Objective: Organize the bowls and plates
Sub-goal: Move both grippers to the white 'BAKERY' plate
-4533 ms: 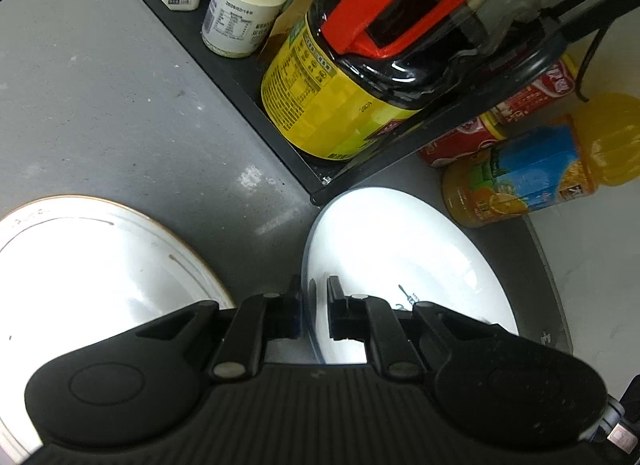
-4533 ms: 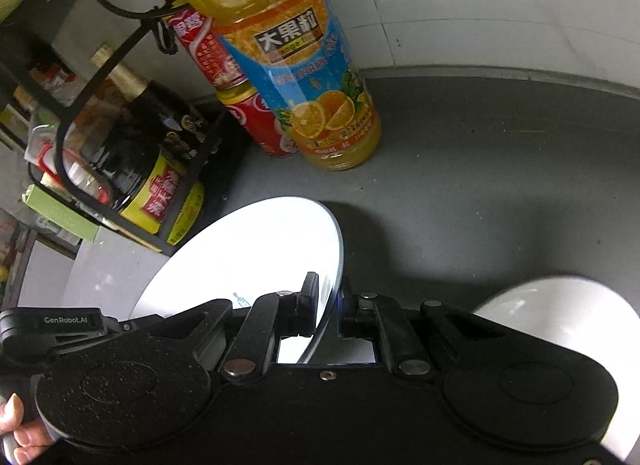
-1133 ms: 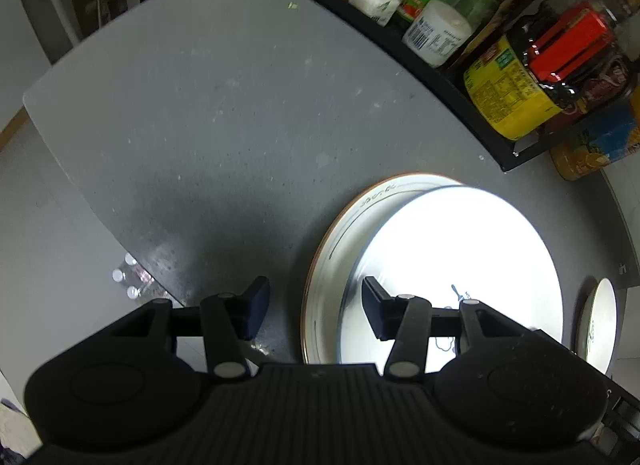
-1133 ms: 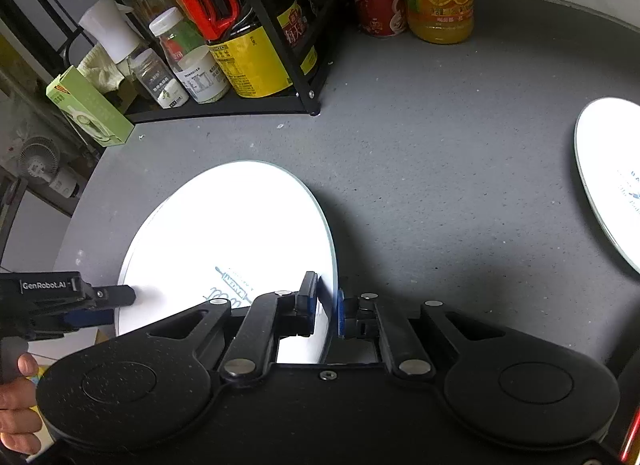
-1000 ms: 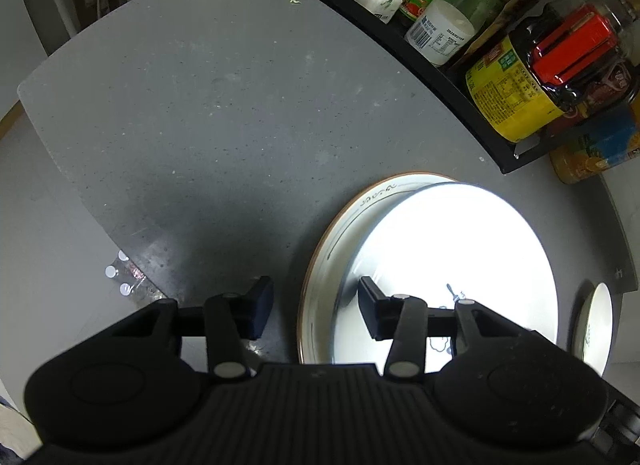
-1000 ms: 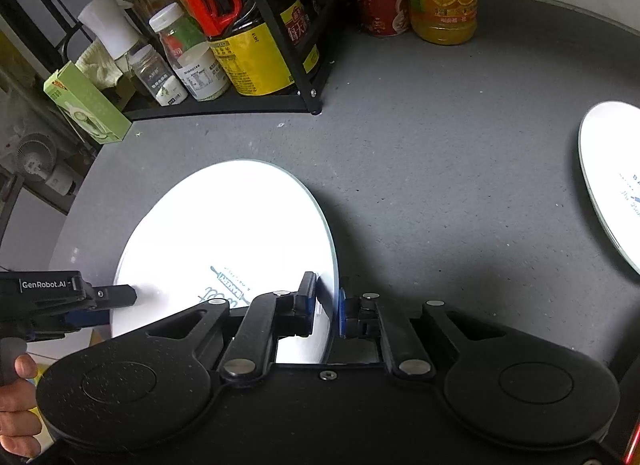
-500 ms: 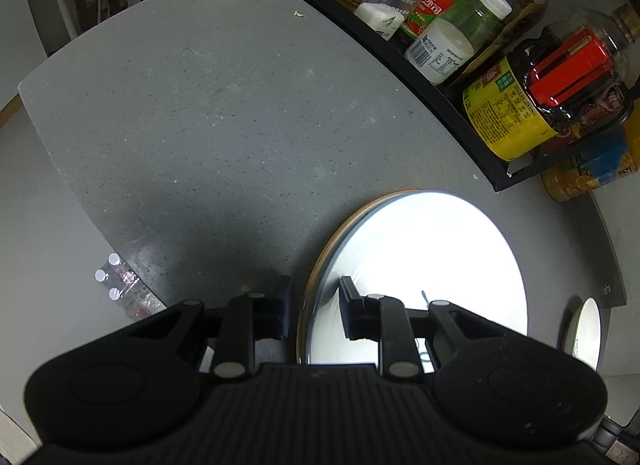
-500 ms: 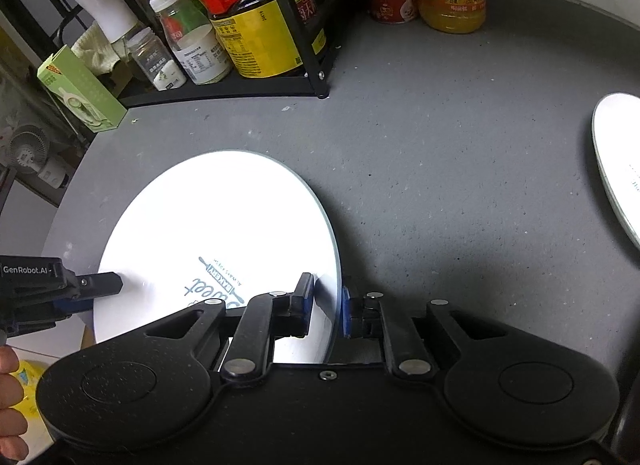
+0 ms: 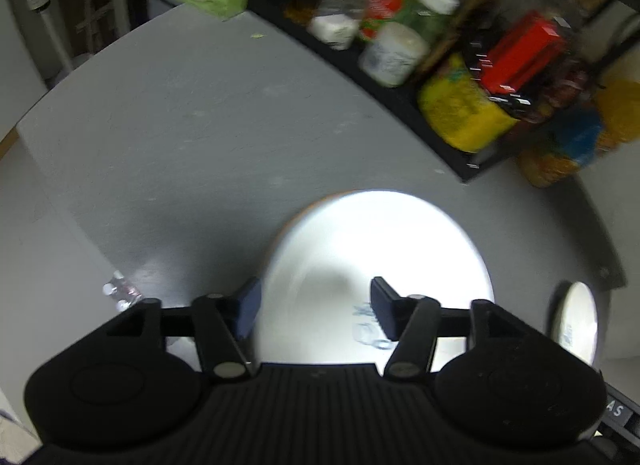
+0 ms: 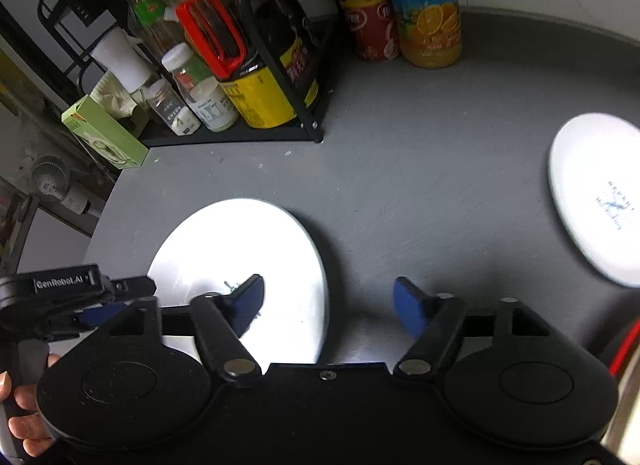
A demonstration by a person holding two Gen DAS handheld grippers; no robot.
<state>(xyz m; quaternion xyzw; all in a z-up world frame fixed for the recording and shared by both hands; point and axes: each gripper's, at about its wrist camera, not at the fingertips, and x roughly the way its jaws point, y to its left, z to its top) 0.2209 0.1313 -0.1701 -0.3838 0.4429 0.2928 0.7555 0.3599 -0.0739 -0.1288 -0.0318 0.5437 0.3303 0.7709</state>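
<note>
1. Both hand-held grippers were released. The left hand-held gripper (image 9: 316,305) had its jaws wide apart over the near rim of the stacked plate (image 9: 376,249), gripping nothing. The right hand-held gripper (image 10: 328,305) was spread just as wide, with the same plate's right edge sitting between its jaws but untouched.
2. The relation that mattered: the other plate (image 10: 596,197) lay well off to the right of the right hand-held gripper and a bit ahead of it. Round, so no real long axis to line up with. The right side was clearly nearer; from the left view it only peeked in at the far right (image 9: 576,321).
3. Open room: bare grey counter (image 10: 420,185) ran between the stack and that plate, so probably a clean sideways path.
4. Edges: the black rack (image 10: 280,133) of bottles sat ahead-left, the juice bottle (image 10: 428,13) straight ahead at the back. The far plate looked close to the counter's right edge, hard to say how close.
</note>
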